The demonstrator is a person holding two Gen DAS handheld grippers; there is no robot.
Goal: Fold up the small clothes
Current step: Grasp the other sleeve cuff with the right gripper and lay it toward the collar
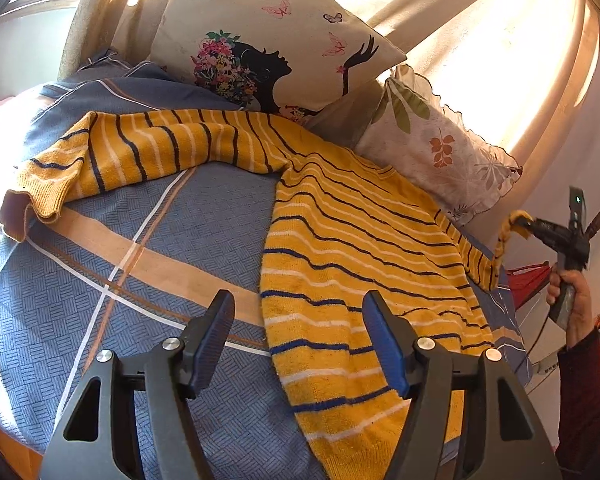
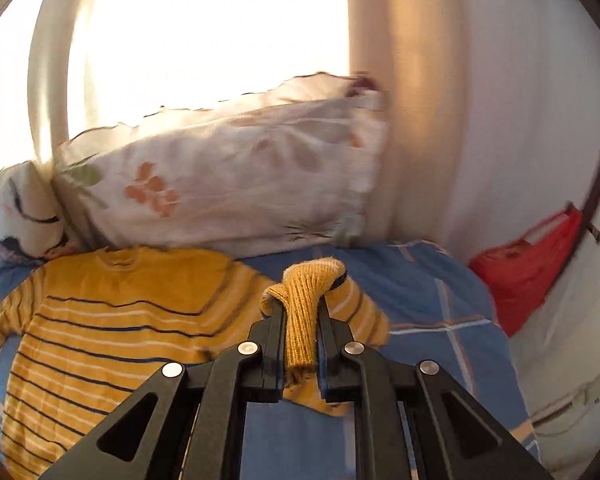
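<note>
Right wrist view: a soft, limp yellow striped knit sweater (image 2: 112, 320) is clamped by its cuff (image 2: 304, 312) in the right gripper (image 2: 300, 320); the left gripper (image 1: 300, 340) is held apart, empty.

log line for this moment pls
right hand-held gripper: shut on sleeve cuff, lifted | left hand-held gripper: open over sweater hem

Sweater (image 1: 340, 248) lies on bedspread (image 1: 160, 248), pillows (image 1: 260, 40) behind it.

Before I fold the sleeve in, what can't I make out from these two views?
- Sweater hem: left wrist view, hidden behind left gripper, cut by bottom edge.
- Cuff end: right wrist view, pinched between right gripper fingers.
- Red bag: blurred.
</note>
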